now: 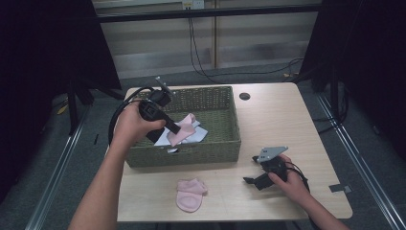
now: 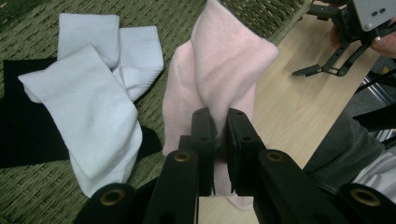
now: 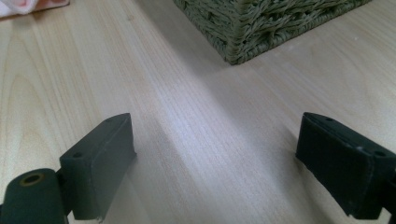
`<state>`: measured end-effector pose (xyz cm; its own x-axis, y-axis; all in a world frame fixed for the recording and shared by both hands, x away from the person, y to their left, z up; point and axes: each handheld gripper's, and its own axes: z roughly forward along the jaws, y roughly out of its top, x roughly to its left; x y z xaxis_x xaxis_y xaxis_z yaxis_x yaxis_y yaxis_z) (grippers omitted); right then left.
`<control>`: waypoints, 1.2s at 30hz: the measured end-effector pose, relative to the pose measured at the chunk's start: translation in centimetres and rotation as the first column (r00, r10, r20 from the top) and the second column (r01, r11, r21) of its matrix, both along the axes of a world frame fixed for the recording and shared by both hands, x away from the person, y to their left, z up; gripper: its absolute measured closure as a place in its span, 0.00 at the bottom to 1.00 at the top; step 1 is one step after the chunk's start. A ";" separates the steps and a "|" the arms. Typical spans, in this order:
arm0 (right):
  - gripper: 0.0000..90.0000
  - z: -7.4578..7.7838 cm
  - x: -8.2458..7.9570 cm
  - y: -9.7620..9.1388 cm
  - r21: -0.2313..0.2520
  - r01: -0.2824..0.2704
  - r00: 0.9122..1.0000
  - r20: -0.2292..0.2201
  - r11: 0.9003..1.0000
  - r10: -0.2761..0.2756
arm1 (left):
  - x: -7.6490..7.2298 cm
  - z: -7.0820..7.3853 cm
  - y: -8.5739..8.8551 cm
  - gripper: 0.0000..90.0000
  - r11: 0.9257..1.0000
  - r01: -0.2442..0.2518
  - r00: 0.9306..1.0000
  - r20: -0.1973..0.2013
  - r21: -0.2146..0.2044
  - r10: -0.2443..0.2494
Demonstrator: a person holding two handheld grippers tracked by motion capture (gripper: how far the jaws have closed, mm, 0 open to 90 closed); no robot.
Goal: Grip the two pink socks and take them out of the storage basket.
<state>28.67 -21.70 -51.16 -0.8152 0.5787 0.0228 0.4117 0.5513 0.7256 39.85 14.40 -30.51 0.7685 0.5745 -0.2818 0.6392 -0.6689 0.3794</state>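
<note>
Left gripper (image 1: 173,128): clamped on a pink sock (image 2: 219,79), jaws nearly together with the fabric pinched between the pads; held over the woven basket (image 1: 210,151).
Held sock: hangs from the jaws above the basket's floor, its far end draped toward the basket's right wall; in the left gripper view it runs up and away from the pads.
Beside the grip: white socks (image 2: 93,107) lie just left of the pink one on a black cloth (image 2: 23,135), close but apart from the jaws.
Basket edges: the front wall stands between the left gripper and the person; the right wall is just past the sock.
Second pink sock (image 1: 190,194): flat on the table (image 1: 277,120), in front of the basket, well apart from both grippers.
Right gripper (image 1: 253,180): released, jaws spread wide with bare tabletop between them.
Room around right gripper: open wood ahead; the basket's corner (image 3: 243,51) lies farther on, well clear.
</note>
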 end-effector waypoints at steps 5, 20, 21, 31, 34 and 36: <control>0.12 0.0 0.0 0.0 0.000 -0.001 1.000 0.001 1.000 0.001 | -0.4 -0.1 0.0 0.92 1.000 0.008 1.000 0.004 0.005 -0.008; 0.12 0.0 0.0 0.0 0.000 -0.001 1.000 0.001 1.000 0.001 | -2.3 -0.1 -0.6 0.91 0.998 0.056 0.998 0.029 -0.007 -0.056; 0.12 0.0 0.0 0.0 0.001 -0.002 1.000 -0.004 1.000 0.002 | -2.5 0.0 -0.7 0.91 0.998 0.061 0.998 0.029 -0.008 -0.061; 0.12 0.0 0.0 0.0 0.000 -0.001 1.000 0.001 1.000 0.001 | -3.6 -0.6 -1.5 0.91 0.997 0.077 0.996 0.044 -0.025 -0.076; 0.12 0.0 0.0 0.0 0.001 -0.002 1.000 -0.003 1.000 0.002 | -3.9 -1.0 -1.6 0.91 0.996 0.086 0.996 0.040 -0.022 -0.085; 0.12 0.0 0.0 0.0 0.000 -0.001 1.000 -0.003 1.000 0.001 | -4.1 -1.2 -1.7 0.91 0.996 0.092 0.995 0.041 -0.017 -0.091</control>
<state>28.67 -21.67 -51.16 -0.8159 0.5776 0.0251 0.4128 0.5516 0.7248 35.71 12.65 -31.71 0.8285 0.4963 -0.2593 0.5595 -0.7164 0.4167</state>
